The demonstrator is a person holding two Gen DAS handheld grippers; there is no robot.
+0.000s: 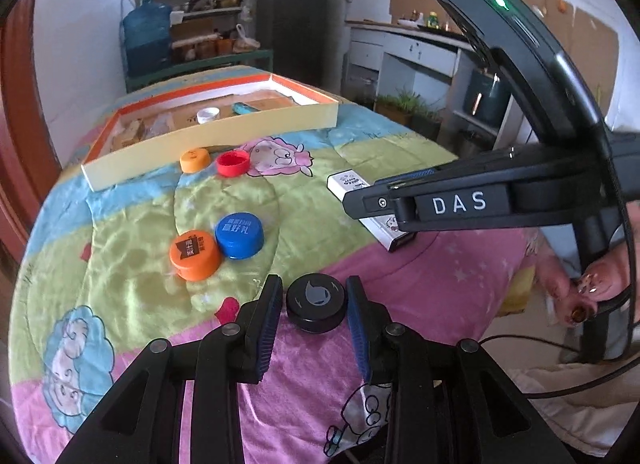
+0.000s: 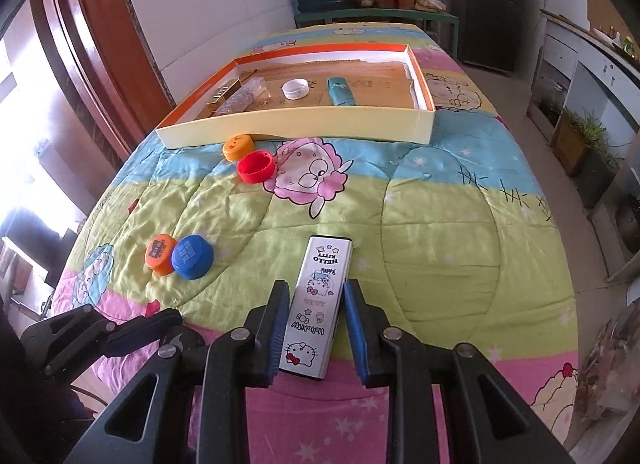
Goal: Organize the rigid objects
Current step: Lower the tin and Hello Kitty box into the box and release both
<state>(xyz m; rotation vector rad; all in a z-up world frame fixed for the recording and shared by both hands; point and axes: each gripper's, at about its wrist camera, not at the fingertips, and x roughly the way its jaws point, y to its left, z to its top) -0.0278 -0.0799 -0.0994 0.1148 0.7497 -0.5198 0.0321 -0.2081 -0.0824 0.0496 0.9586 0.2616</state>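
Note:
My left gripper (image 1: 314,306) is open around a black round cap (image 1: 315,307) that lies on the quilt; small gaps show on both sides. My right gripper (image 2: 316,306) is open around a white Hello Kitty box (image 2: 318,304) lying flat on the quilt, with gaps beside both pads. The right gripper also shows in the left wrist view (image 1: 360,203) over that box (image 1: 362,187). An orange cap (image 1: 195,254) and a blue cap (image 1: 239,234) lie together to the left. A second orange cap (image 1: 195,159) and a red cap (image 1: 232,163) lie by the tray.
A shallow cardboard tray (image 2: 304,125) with an orange rim stands at the far side and holds a white cap (image 2: 295,88), a teal object (image 2: 340,91) and some packets. The colourful quilt (image 2: 440,223) covers the table. A wooden door frame stands left, cabinets right.

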